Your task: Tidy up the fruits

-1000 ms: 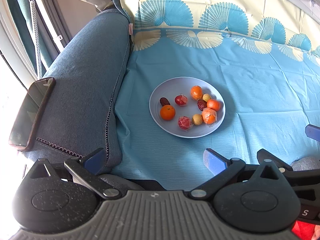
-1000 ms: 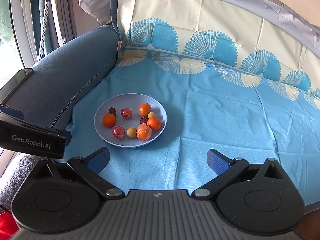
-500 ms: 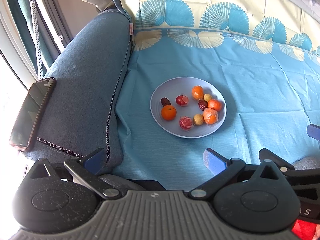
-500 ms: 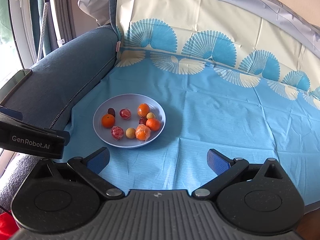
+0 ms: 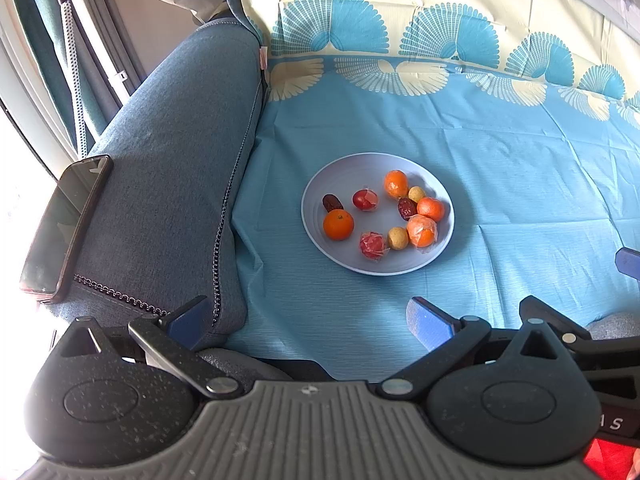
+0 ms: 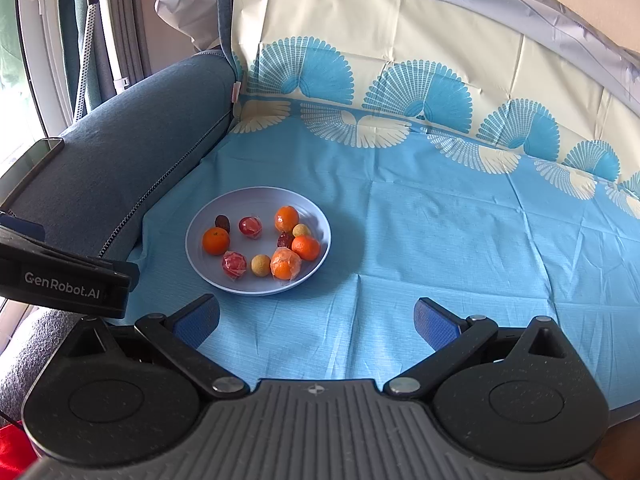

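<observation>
Phone (image 5: 64, 228) lies on my blue sofa arm (image 5: 168, 168), well apart from the plate (image 5: 340, 172). Oranges (image 5: 338, 224), red fruits (image 5: 365, 199) and brown dates (image 5: 332, 202) sit in it. My left claw (image 5: 308, 322) and right claw (image 6: 316, 320) are wide open, holding nothing.

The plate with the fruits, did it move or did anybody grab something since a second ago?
Almost nothing changed. Nothing was grabbed or let go: the left gripper and the right gripper both hang back from the plate with jaws open and empty. The right wrist view slid only slightly. The fruits lie on the plate as before, and the phone stays on the sofa arm.
</observation>
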A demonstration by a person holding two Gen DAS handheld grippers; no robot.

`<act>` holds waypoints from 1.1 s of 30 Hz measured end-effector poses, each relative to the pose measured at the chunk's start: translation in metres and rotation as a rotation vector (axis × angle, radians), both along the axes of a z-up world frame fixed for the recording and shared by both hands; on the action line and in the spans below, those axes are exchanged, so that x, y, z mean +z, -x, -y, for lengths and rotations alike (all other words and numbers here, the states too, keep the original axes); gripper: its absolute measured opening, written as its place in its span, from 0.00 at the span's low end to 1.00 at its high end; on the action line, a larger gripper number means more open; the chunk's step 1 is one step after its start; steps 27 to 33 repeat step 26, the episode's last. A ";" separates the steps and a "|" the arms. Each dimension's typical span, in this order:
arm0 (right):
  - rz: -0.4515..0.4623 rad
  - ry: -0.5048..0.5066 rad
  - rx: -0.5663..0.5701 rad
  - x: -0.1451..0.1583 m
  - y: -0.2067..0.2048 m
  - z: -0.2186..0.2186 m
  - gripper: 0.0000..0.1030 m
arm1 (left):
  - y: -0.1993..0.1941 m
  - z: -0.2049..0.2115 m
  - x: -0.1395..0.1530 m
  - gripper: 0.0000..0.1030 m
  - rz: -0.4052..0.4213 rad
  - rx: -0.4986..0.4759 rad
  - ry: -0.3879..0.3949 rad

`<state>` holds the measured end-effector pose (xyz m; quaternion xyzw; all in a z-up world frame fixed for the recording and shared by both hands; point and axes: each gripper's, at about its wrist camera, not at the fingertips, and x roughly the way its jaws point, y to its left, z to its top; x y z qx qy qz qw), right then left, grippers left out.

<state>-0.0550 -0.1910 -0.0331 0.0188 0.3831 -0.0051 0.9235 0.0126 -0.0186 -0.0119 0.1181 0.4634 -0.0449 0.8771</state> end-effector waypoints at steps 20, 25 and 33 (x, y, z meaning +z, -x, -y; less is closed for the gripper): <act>-0.002 0.000 -0.001 -0.001 -0.001 -0.001 0.99 | -0.001 -0.001 -0.002 1.00 -0.004 0.003 0.003; -0.005 -0.001 0.006 -0.002 0.000 -0.001 0.99 | 0.000 -0.003 -0.001 1.00 0.006 0.016 0.010; -0.003 -0.001 0.007 -0.001 0.000 -0.001 0.99 | 0.000 -0.003 0.000 1.00 0.007 0.016 0.011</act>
